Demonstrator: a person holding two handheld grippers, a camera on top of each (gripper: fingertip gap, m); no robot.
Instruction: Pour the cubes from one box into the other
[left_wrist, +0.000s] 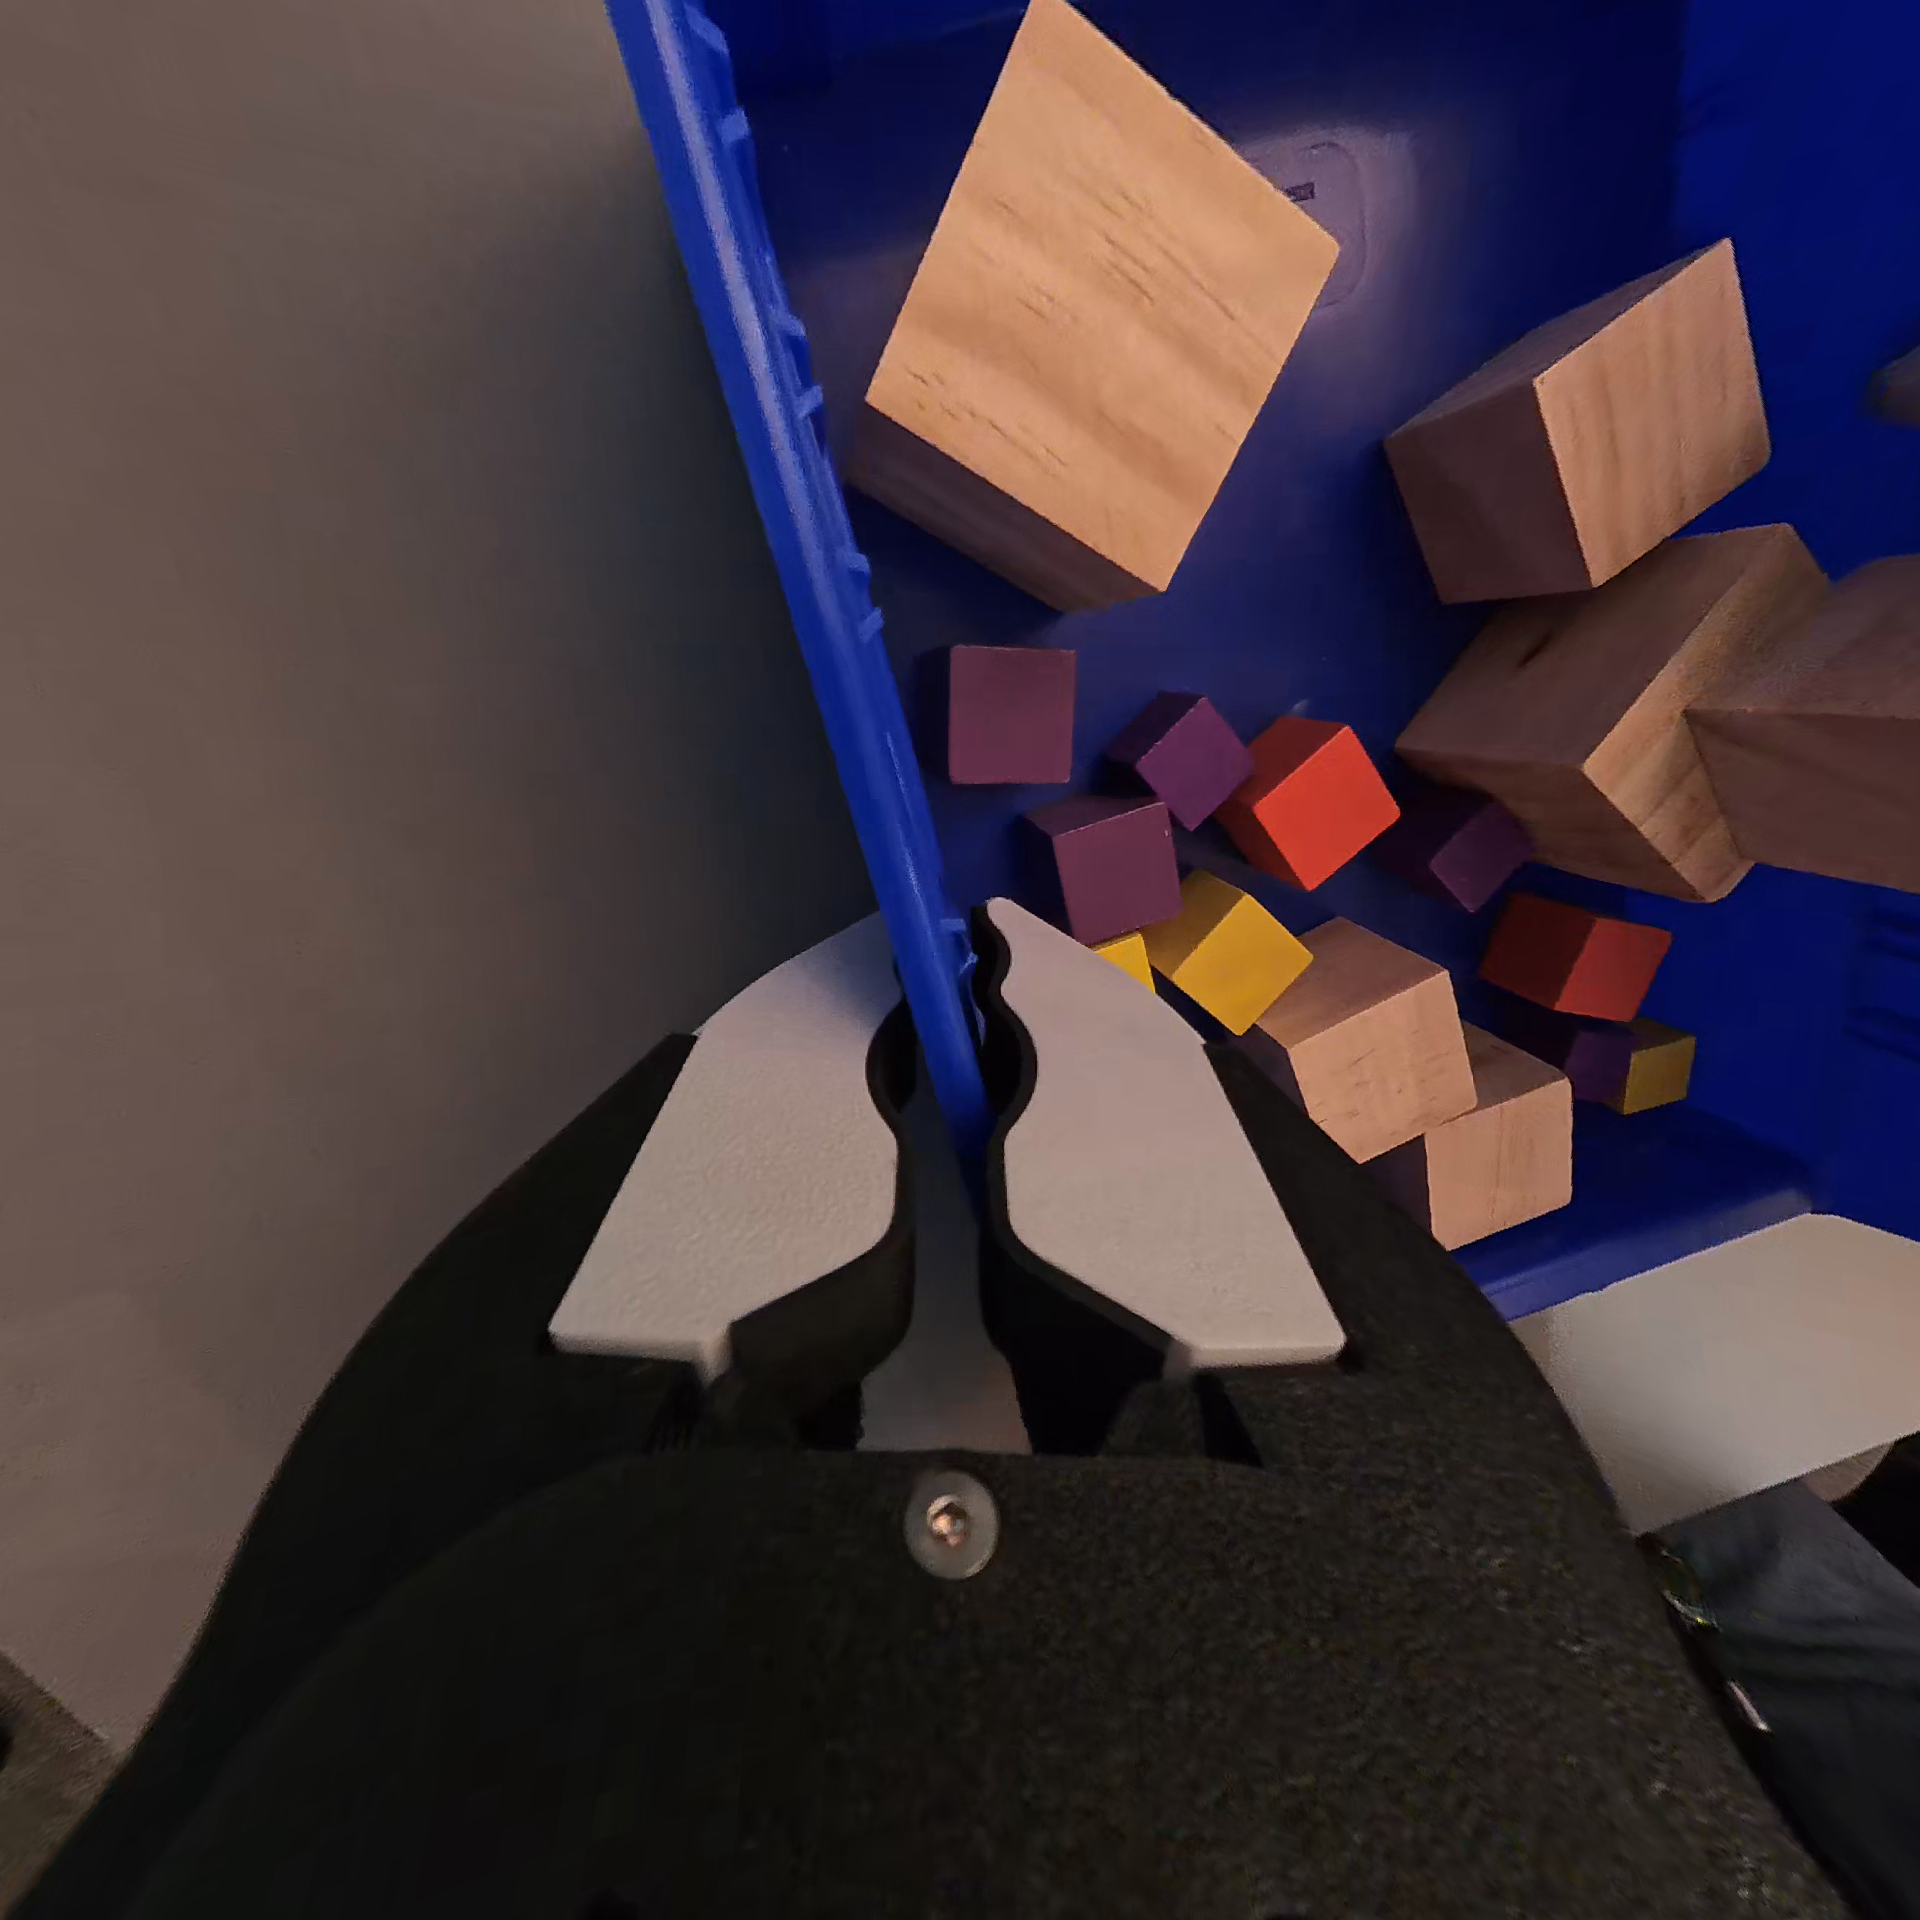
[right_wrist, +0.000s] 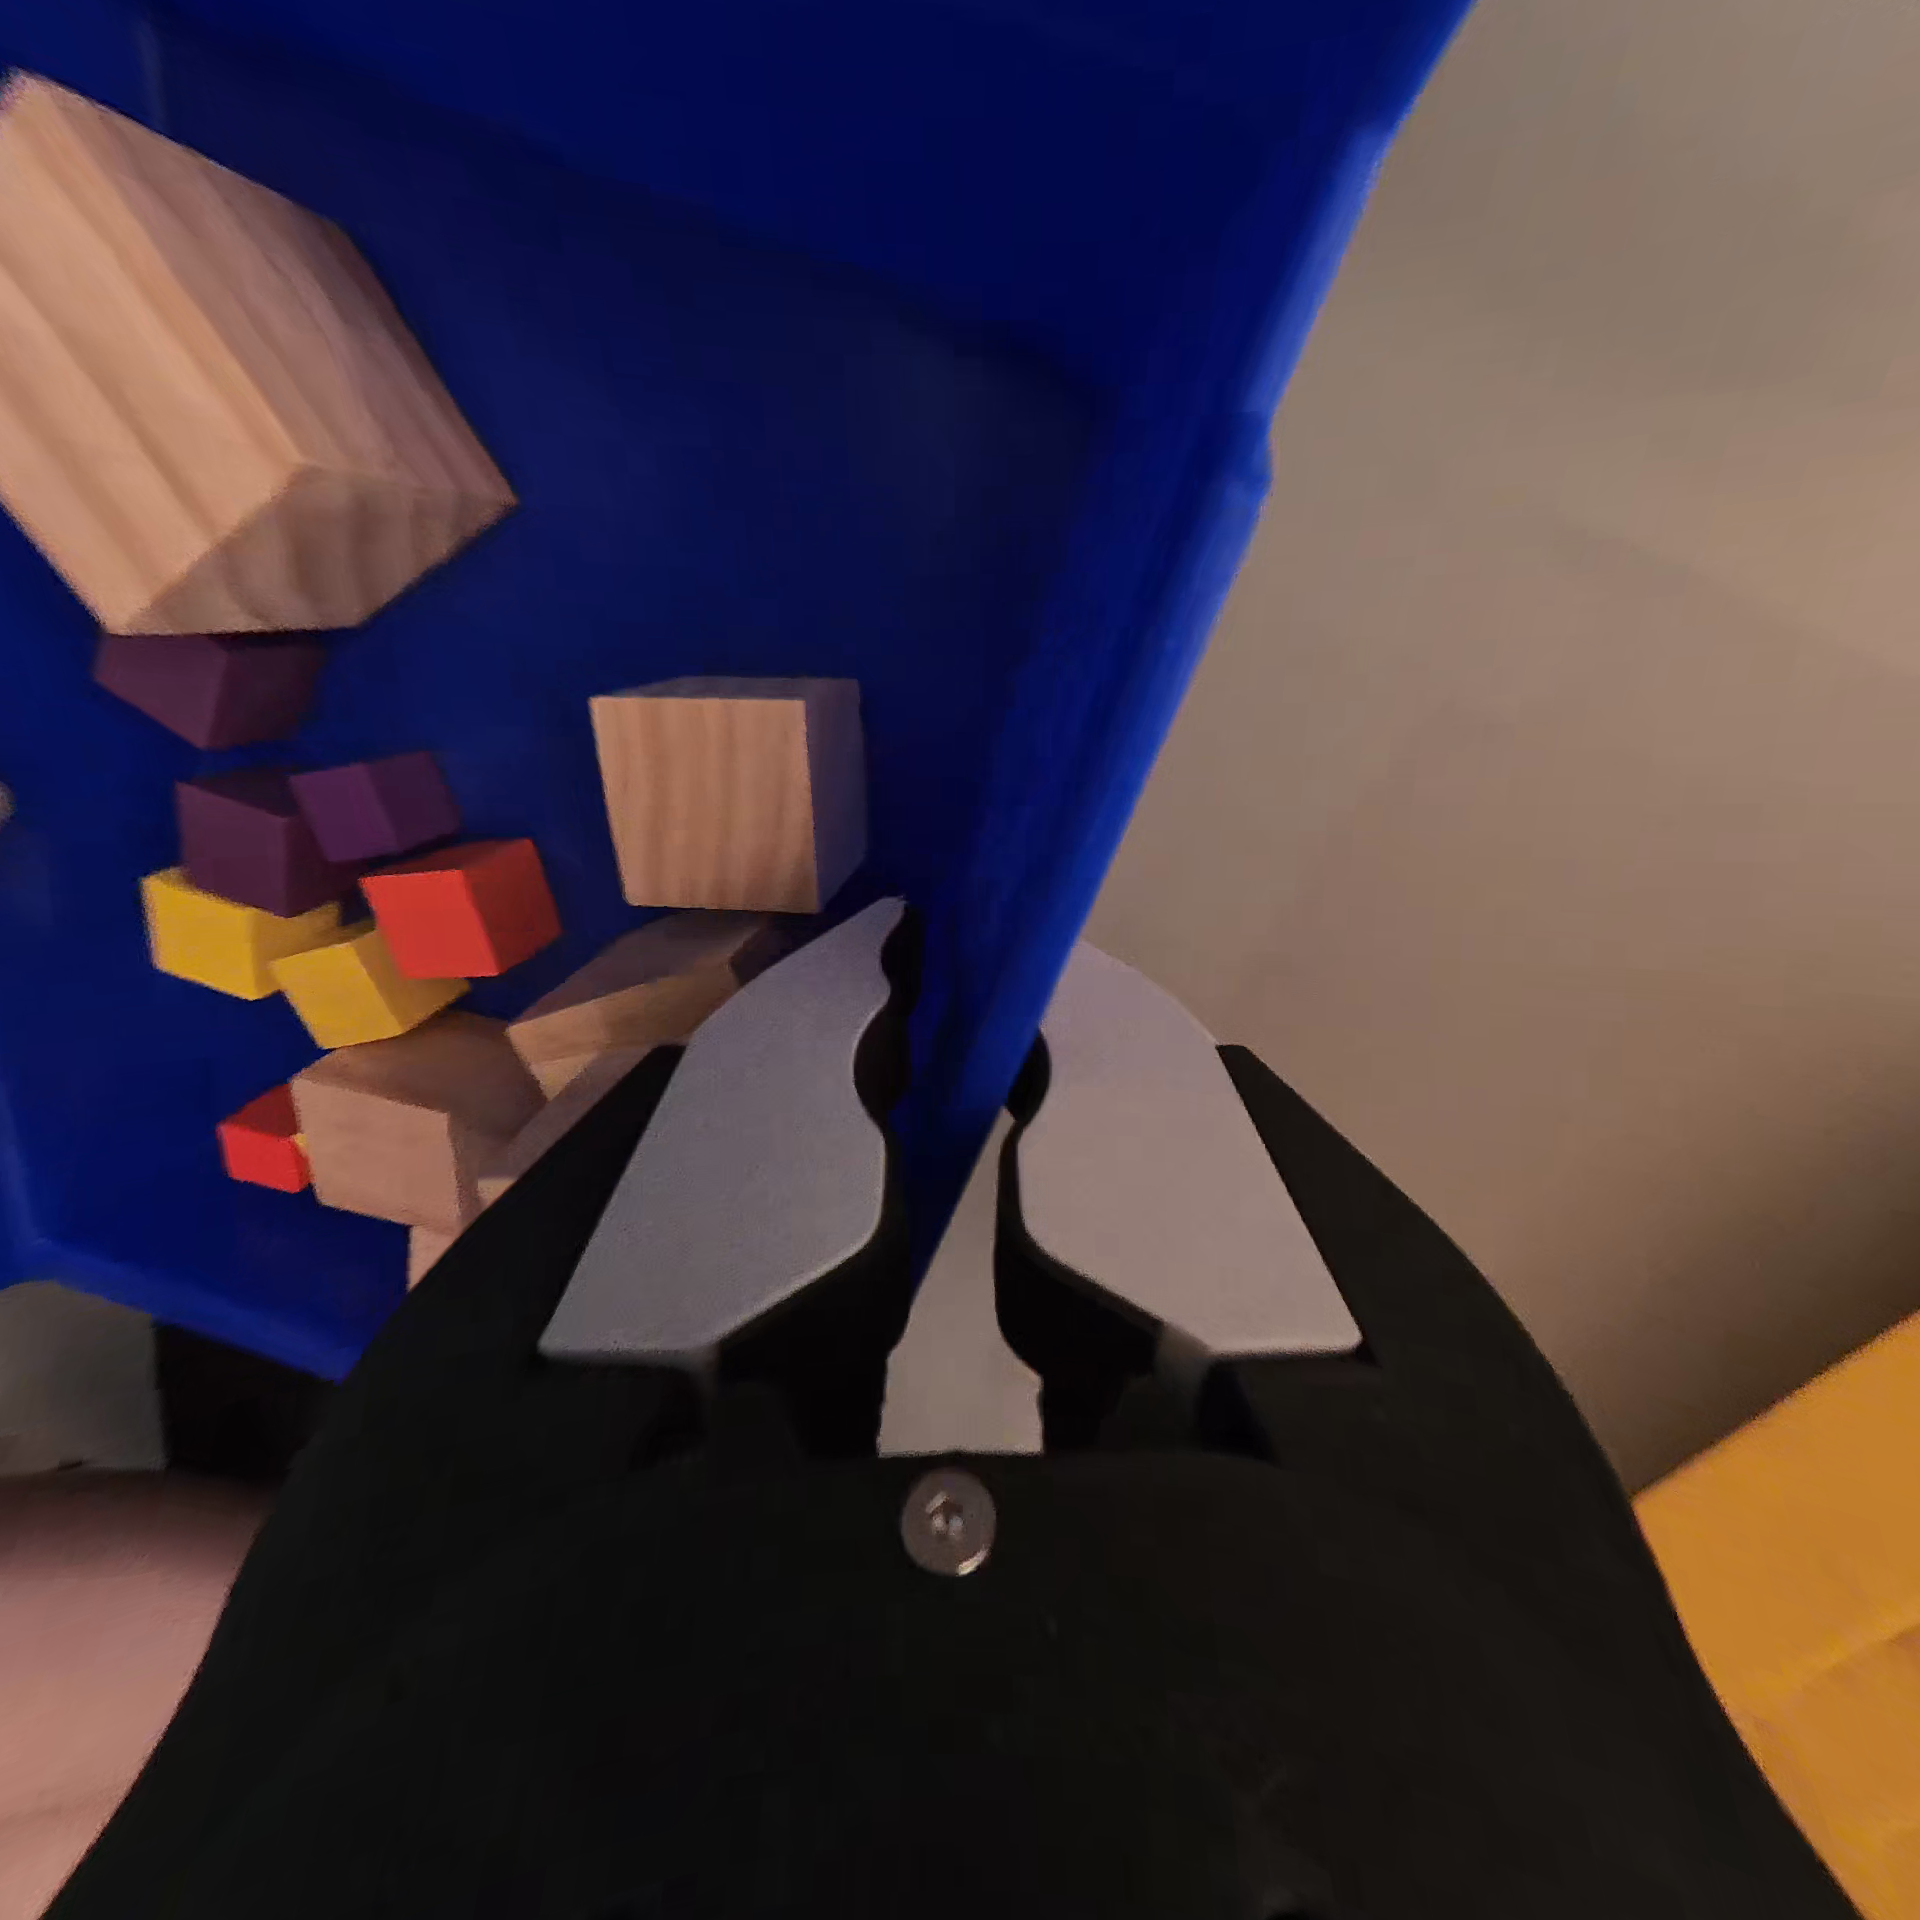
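A blue plastic box (left_wrist: 1299, 665) is held tilted steeply between both grippers. My left gripper (left_wrist: 951, 997) is shut on the box's left wall. My right gripper (right_wrist: 977, 997) is shut on its right wall (right_wrist: 1122, 623). Inside, several plain wooden cubes (left_wrist: 1101, 312) and small purple (left_wrist: 1010, 715), red (left_wrist: 1311, 802) and yellow (left_wrist: 1231, 961) cubes are sliding or tumbling toward the lower edge. The right wrist view shows the same cubes, blurred: wooden (right_wrist: 727, 795), red (right_wrist: 462, 906), yellow (right_wrist: 358, 987). The other box is not clearly in view.
A plain grey-beige wall (left_wrist: 364, 623) lies behind the box. A white surface (left_wrist: 1683, 1351) shows below the box's lower edge. A yellow-orange object (right_wrist: 1808, 1558) sits at the lower right. Dark cloth, perhaps a person's leg (left_wrist: 1808, 1621), is at the lower right.
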